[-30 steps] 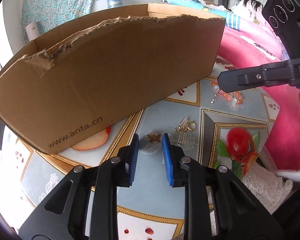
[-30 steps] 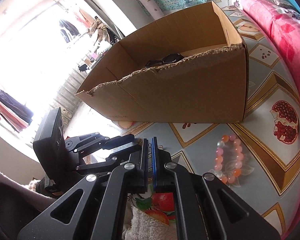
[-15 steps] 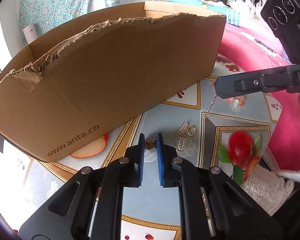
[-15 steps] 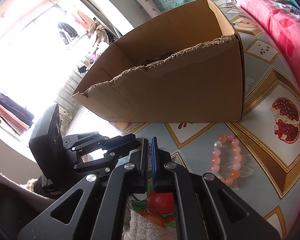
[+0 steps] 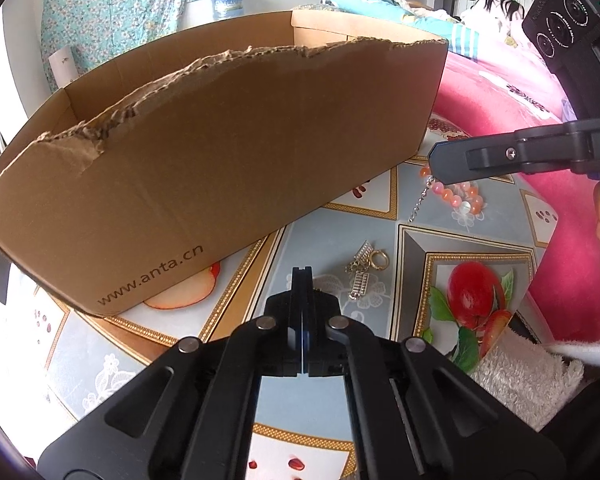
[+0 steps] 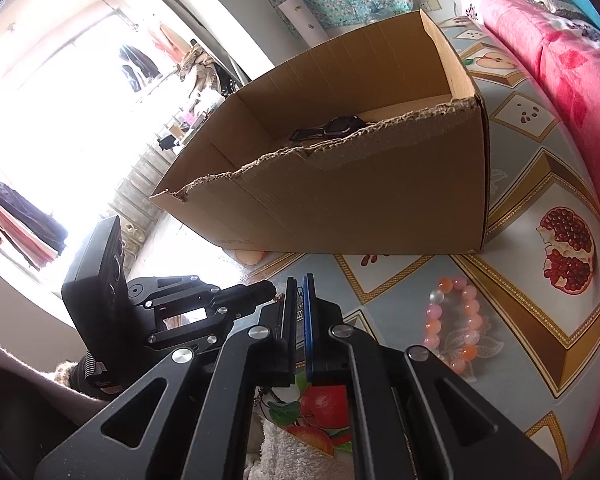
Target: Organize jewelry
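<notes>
The big brown cardboard box (image 5: 220, 160) with a torn rim is standing on the fruit-printed tablecloth (image 5: 472, 240), and a dark wristwatch (image 6: 340, 126) is already lying inside it. From this, the step in hand is probably collecting the loose jewelry into the box.

The left gripper (image 5: 302, 276) is pointing down at the cloth just in front of the box, with its jaws fully together. A small golden-brown charm (image 6: 278, 299) seems to be pinched at its tip, though it is too small to be sure. The right gripper (image 5: 434, 160) is hovering to the right, also clamped, and a thin silver chain (image 5: 420, 200) is hanging from its tip.

The pink and orange bead bracelet (image 5: 460, 196) and the gold ring with silver pendants (image 5: 366, 268) are lying on the cloth, apart from both grippers.

The next move is calling for lifting both grippers over the torn rim and letting go above the box floor.
</notes>
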`<state>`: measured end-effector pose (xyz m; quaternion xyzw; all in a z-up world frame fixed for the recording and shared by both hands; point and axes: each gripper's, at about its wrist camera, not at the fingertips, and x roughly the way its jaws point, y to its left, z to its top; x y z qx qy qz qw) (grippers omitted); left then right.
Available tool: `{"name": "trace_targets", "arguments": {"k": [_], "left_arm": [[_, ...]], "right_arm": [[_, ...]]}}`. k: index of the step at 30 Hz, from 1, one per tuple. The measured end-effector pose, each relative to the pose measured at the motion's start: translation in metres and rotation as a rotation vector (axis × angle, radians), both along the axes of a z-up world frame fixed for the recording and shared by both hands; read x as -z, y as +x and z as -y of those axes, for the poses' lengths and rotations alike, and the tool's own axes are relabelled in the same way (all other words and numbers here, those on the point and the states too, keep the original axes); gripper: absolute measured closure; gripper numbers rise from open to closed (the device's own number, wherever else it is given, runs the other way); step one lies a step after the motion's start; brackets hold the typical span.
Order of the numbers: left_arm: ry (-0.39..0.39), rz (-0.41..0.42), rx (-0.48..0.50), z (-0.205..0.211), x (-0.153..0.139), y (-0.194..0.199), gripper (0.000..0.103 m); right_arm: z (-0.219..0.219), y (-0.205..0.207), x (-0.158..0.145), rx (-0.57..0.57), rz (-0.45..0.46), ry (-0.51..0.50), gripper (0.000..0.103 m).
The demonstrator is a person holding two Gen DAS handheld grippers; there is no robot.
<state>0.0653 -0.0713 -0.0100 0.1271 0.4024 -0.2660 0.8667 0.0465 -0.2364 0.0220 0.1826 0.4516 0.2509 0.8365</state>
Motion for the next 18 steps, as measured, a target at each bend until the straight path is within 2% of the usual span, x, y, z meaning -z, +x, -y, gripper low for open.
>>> {"name": "trace_targets", "arguments": {"k": [10,18], "left_arm": [[0.012,0.007,-0.042,-0.0094,0.0004,-0.0013,0.103],[0.013,-0.021,-0.011,-0.001,0.0028,-0.0006,0.103]], "right_arm": [[0.0002,-0.0033,-0.0053,-0.001,0.014,0.003,0.1],[0.0044,-0.0068,-0.0066,0.001,0.017,0.01,0.1]]}}
